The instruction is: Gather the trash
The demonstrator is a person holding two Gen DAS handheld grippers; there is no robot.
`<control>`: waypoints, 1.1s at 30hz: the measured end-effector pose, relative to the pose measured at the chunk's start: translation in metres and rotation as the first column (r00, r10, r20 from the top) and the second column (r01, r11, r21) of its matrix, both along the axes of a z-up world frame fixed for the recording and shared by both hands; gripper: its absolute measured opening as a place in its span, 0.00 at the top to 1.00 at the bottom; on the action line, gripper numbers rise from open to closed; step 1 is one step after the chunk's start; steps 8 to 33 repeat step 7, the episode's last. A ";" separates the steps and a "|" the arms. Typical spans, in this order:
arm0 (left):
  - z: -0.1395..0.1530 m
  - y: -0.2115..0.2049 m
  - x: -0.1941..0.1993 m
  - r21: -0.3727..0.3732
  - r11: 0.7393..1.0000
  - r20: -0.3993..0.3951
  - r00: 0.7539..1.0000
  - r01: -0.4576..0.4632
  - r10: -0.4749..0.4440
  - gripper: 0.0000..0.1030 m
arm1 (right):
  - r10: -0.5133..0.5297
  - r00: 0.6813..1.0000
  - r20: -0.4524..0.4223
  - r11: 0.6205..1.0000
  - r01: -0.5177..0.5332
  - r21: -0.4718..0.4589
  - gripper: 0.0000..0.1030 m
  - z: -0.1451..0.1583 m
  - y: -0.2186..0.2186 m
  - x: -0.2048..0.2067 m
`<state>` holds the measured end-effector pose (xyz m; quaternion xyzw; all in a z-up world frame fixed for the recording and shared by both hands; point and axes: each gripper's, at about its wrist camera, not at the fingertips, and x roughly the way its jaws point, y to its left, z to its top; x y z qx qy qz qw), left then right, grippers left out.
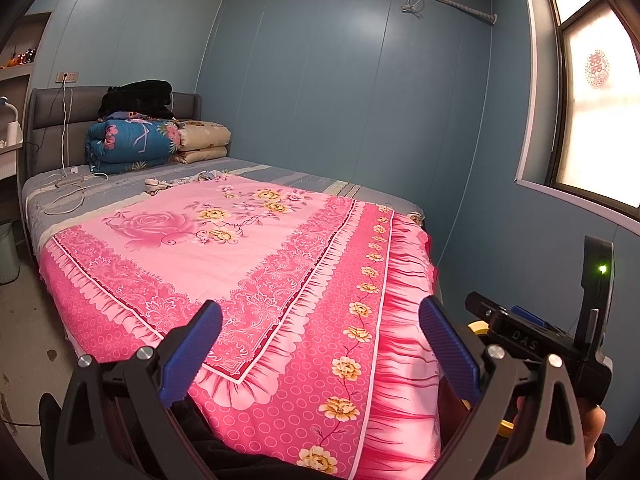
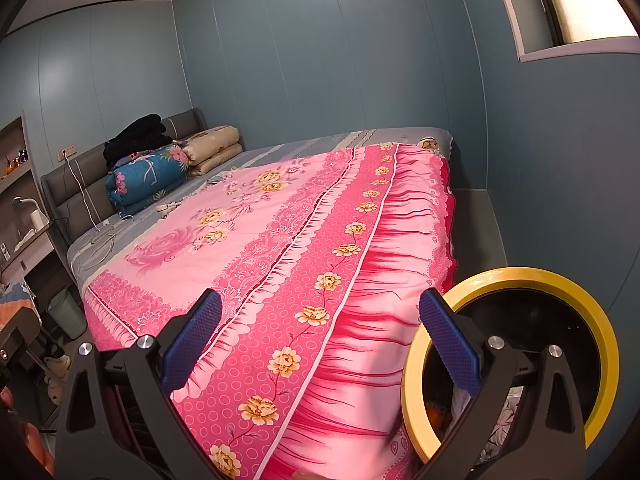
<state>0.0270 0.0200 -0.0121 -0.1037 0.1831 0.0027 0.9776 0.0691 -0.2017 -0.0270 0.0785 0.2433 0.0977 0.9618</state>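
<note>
Bedroom, trash run: my left gripper (image 1: 320, 356) and right gripper (image 2: 320, 352) both gape wide w/ nothing held. Yellow-rimmed round trash bin (image 2: 560, 280) sits by bed's foot, just beside pink floral bedspread (image 2: 280, 260). Risk: right finger may snag bin rim or fabric.

Yellow-rimmed bin (image 2: 560, 280) interior largely hidden

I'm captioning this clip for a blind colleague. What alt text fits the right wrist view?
The open right gripper, holding nothing, points over a bed covered by a pink flowered sheet. A yellow-rimmed bin stands at the lower right beside the bed, with some things inside. Folded quilts are stacked by the headboard.
</note>
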 end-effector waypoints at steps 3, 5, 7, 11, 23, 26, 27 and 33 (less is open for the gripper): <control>0.001 -0.001 0.001 0.003 1.000 -0.002 1.000 0.000 0.000 0.08 | -0.001 1.000 -0.002 1.000 0.001 0.000 0.08 0.000 0.001 0.000; 0.001 -0.001 0.001 0.003 1.000 -0.002 1.000 0.000 0.000 0.08 | -0.001 1.000 -0.003 1.000 0.001 0.000 0.08 -0.001 0.001 -0.001; 0.001 -0.001 0.001 0.002 1.000 -0.003 1.000 -0.001 0.001 0.08 | -0.002 1.000 -0.004 1.000 0.002 0.001 0.08 0.000 0.001 0.000; 0.001 -0.001 0.001 0.002 1.000 -0.003 1.000 -0.001 0.001 0.08 | -0.002 1.000 -0.004 1.000 0.002 0.001 0.08 0.000 0.001 0.000; 0.001 -0.001 0.001 0.002 1.000 -0.003 1.000 -0.001 0.001 0.08 | -0.002 1.000 -0.004 1.000 0.002 0.001 0.08 0.000 0.001 0.000; 0.001 -0.001 0.001 0.002 1.000 -0.003 1.000 -0.001 0.001 0.08 | -0.002 1.000 -0.004 1.000 0.002 0.001 0.08 0.000 0.001 0.000; 0.001 -0.001 0.001 0.002 1.000 -0.003 1.000 -0.001 0.001 0.08 | -0.002 1.000 -0.004 1.000 0.002 0.001 0.08 0.000 0.001 0.000; 0.001 -0.001 0.001 0.002 1.000 -0.003 1.000 -0.001 0.001 0.08 | -0.002 1.000 -0.004 1.000 0.002 0.001 0.08 0.000 0.001 0.000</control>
